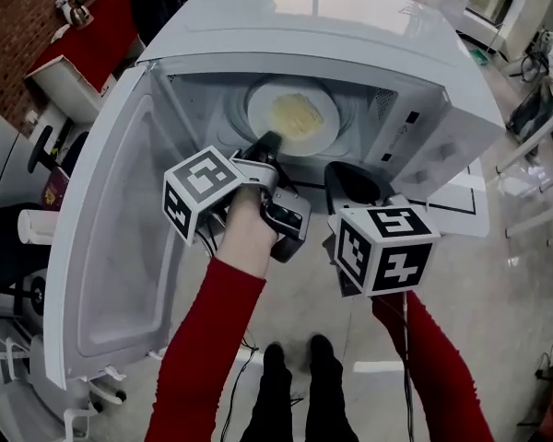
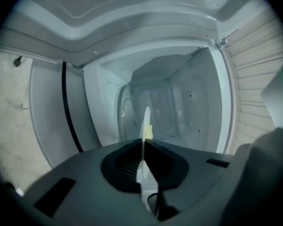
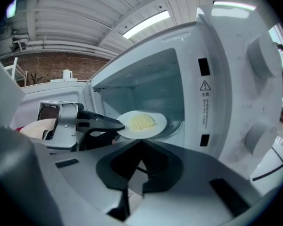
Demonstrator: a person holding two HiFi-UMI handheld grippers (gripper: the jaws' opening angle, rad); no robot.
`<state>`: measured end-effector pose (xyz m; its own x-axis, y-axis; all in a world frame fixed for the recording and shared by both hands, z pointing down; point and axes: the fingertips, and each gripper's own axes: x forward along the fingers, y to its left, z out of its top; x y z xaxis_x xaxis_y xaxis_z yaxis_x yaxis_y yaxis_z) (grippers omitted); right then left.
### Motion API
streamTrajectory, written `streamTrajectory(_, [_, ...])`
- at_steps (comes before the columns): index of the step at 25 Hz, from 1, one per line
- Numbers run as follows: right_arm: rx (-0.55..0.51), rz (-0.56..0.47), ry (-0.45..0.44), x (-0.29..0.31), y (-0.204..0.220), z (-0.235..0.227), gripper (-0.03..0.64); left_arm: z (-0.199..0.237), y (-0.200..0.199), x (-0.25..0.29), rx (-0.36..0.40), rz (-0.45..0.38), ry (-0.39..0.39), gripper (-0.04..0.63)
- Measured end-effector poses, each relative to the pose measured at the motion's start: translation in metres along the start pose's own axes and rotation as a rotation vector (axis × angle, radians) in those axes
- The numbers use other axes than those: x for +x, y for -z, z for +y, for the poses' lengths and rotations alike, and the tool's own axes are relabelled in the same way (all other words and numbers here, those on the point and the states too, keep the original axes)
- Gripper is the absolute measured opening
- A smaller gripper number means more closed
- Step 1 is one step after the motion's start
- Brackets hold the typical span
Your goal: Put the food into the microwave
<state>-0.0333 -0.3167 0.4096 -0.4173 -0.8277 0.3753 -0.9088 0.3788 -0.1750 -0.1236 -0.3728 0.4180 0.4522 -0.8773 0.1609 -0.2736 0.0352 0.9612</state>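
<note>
Brick wall (image 1: 18, 17) at the back, pale floor (image 1: 516, 320) underneath, and there stood the big white microwave (image 1: 350, 35), its door (image 1: 111, 274) swung wide, off to the left of the left gripper (image 1: 269, 143). Straight ahead of that gripper, inside the cavity, was the white plate (image 1: 258, 99), its near rim pinched between the jaws. On the plate lay a flat, crumbly heap of pale yellow food (image 1: 295, 113). The right gripper (image 1: 343, 171) hovered just right of the left one, outside the opening, jaws pressed together on nothing.
</note>
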Motion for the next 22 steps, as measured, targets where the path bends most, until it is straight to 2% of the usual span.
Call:
streamTrajectory(8, [-0.047, 0.013, 0.051, 0.004, -0.004, -0.005, 0.014, 0.000, -0.005, 0.012, -0.010, 0.021, -0.012, 0.020])
streamTrajectory(17, [-0.094, 0.036, 0.034, 0.017, -0.012, -0.004, 0.014, 0.005, -0.013, 0.025, -0.065, -0.002, -0.045, 0.020])
streamTrajectory(22, [-0.124, 0.025, 0.026, 0.025, -0.018, 0.003, 0.014, 0.009, -0.023, 0.031, -0.028, -0.005, -0.085, 0.021])
